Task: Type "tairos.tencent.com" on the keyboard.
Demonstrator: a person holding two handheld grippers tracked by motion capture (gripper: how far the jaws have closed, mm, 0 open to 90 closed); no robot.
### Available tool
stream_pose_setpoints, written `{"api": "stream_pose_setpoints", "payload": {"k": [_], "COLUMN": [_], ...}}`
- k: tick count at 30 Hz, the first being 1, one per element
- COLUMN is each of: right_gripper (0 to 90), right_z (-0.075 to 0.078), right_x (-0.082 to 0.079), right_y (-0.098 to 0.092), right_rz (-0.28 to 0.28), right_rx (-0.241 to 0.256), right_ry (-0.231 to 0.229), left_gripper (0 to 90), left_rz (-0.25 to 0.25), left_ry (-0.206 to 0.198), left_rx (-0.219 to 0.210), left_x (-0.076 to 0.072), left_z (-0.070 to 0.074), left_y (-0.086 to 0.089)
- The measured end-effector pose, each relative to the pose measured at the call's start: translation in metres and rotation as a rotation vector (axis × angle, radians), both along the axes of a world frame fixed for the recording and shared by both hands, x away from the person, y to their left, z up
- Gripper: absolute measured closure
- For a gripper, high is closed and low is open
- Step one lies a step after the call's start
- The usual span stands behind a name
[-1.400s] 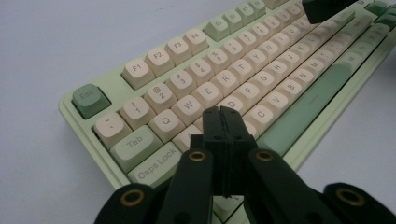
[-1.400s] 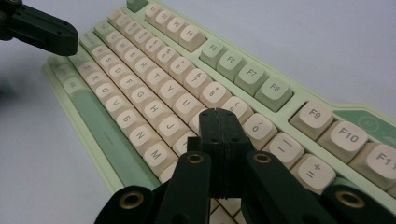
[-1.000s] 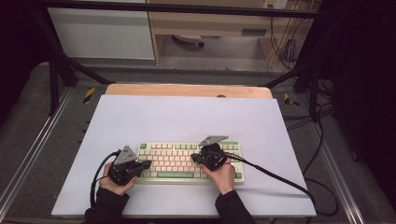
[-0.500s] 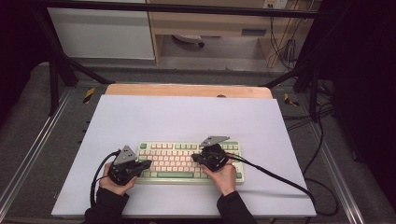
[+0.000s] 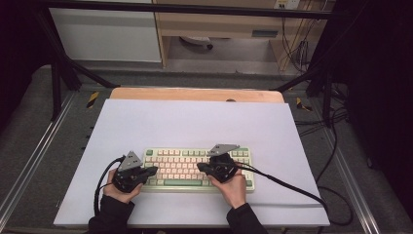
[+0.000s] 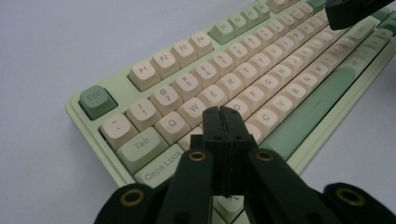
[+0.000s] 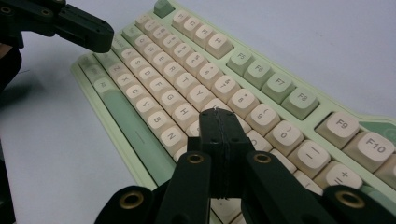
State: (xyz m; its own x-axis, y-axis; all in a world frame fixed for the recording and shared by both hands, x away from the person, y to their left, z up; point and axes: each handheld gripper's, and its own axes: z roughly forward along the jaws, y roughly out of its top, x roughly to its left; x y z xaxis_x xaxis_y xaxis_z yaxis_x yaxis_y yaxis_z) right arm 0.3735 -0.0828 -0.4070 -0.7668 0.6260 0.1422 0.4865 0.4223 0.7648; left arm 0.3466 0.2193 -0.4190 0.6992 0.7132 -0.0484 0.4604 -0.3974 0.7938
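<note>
Keyboard [image 5: 197,168] on table | left tool [image 6: 223,122] closed, empty, over A | right tool [image 7: 217,125] closed, empty, near J

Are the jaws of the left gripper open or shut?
Shut. In the left gripper view, the left gripper has its jaws pressed together above the keyboard, holding nothing.

Keyboard [image 5: 195,169]: pale green case, cream keycaps, darker green Esc, function-key group and long space bar. Lies flat on surface, long side across my front, keys up. My left jaws, pressed together, hang over its left end, tips by A/S keys, Caps Lock just below-left. My right jaws, also together, sit over middle-right rows, tips near J/K, number row beyond.
</note>
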Motion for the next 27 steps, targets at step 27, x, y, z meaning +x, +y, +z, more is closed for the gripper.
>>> {"api": "stream_pose_setpoints", "payload": {"k": [27], "right_gripper": [90.0], "right_z": [-0.019], "right_x": [-0.006], "right_y": [0.016], "right_rz": [0.039], "right_rx": [-0.006], "right_ry": [0.036], "left_gripper": [89.9], "left_rz": [0.0], "left_ry": [-0.006], "left_rx": [0.001], "left_x": [-0.001], "left_z": [0.0], "left_y": [0.001]}}
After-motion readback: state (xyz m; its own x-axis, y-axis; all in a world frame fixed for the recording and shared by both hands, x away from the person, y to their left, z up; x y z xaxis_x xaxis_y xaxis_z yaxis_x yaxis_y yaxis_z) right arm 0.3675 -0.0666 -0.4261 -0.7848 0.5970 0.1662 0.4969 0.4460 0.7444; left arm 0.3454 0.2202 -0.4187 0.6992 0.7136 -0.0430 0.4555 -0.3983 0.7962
